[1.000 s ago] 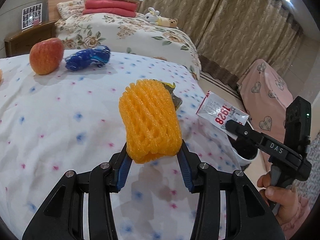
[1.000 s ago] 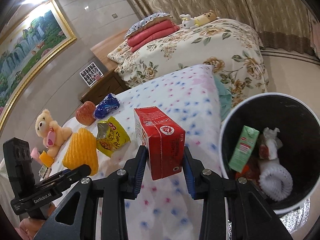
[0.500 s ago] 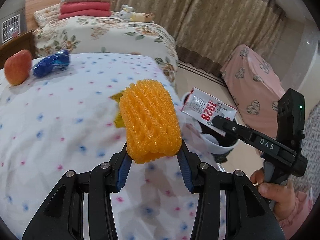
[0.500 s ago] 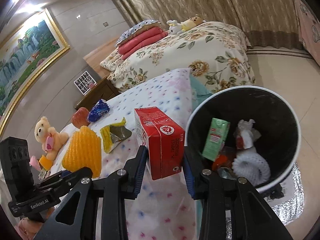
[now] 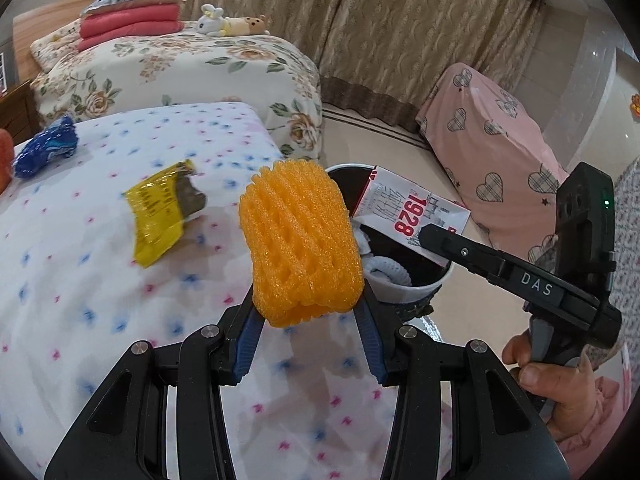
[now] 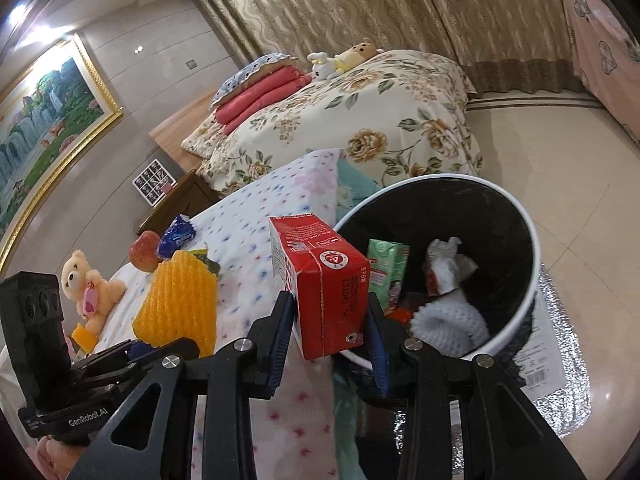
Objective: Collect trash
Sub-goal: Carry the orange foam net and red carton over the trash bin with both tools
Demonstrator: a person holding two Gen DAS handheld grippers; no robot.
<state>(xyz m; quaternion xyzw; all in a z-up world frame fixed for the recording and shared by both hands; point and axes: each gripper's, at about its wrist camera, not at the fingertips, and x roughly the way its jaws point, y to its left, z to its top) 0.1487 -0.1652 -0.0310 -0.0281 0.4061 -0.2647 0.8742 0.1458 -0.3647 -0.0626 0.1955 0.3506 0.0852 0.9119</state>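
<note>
A light, soft orange foam net is being pinched at its lower end by the left gripper, while a stiff red carton is being clamped by the right gripper, the trash bin lying just ahead.

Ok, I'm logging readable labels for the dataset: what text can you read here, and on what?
"1928": carton held in the right gripper.
"DAS": right gripper's body, seen from the left wrist.
"GenRobot.AI": left gripper, seen from the right wrist.
Yellow wrapper, green carton, and the red carton's small print: too small or blurred to read.
</note>
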